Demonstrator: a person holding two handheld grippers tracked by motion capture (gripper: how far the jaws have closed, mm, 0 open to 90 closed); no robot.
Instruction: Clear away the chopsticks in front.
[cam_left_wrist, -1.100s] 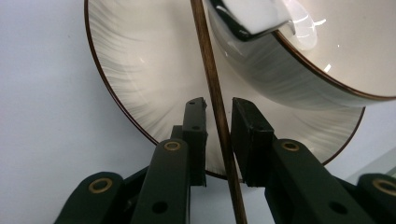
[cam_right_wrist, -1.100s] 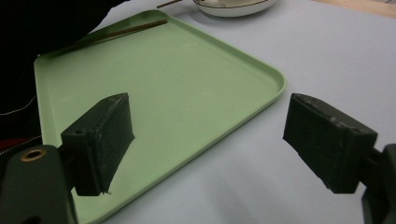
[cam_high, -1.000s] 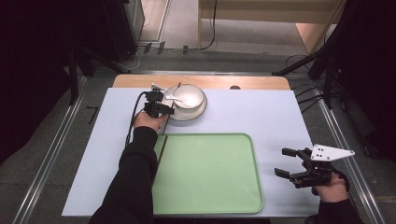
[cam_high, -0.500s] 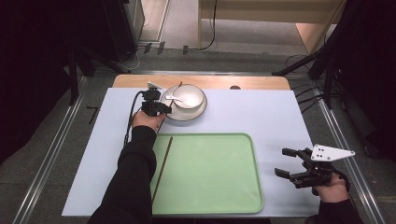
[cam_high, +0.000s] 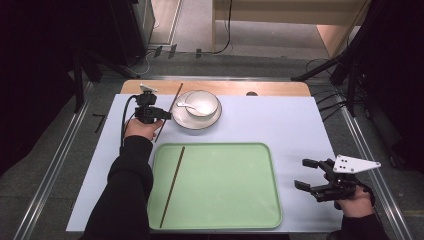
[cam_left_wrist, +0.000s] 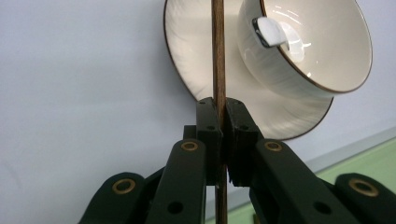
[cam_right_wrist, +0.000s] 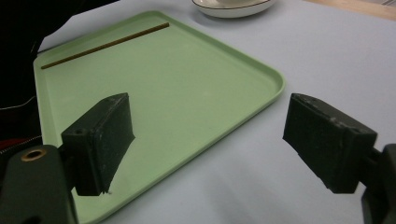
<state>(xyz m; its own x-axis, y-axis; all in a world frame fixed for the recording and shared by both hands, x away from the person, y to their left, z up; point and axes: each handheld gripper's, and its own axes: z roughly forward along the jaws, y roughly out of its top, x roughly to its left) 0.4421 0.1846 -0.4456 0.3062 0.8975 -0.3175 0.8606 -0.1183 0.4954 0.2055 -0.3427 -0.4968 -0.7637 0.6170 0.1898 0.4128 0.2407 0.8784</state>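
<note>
My left gripper (cam_high: 164, 116) is shut on a thin brown chopstick (cam_high: 175, 96) and holds it off the table, just left of the plate. In the left gripper view the chopstick (cam_left_wrist: 218, 56) runs straight up between the closed pads (cam_left_wrist: 208, 122). A white bowl (cam_high: 202, 104) with a white spoon (cam_high: 184, 105) in it stands on a white plate (cam_high: 186, 121). A second chopstick (cam_high: 172, 186) lies along the left side of the green tray (cam_high: 225, 190). My right gripper (cam_high: 303, 174) hovers open right of the tray, with nothing between its jaws (cam_right_wrist: 210, 140).
A pale blue mat (cam_high: 280, 120) covers the table, with a wooden strip (cam_high: 280, 88) along the far edge. The tray (cam_right_wrist: 187, 84) lies at the near middle. Metal rails (cam_high: 57, 180) run down both sides, and dark stands rise behind them.
My left gripper has drawn back to the left from the plate and risen, taking the chopstick with it. The right gripper has kept still.
</note>
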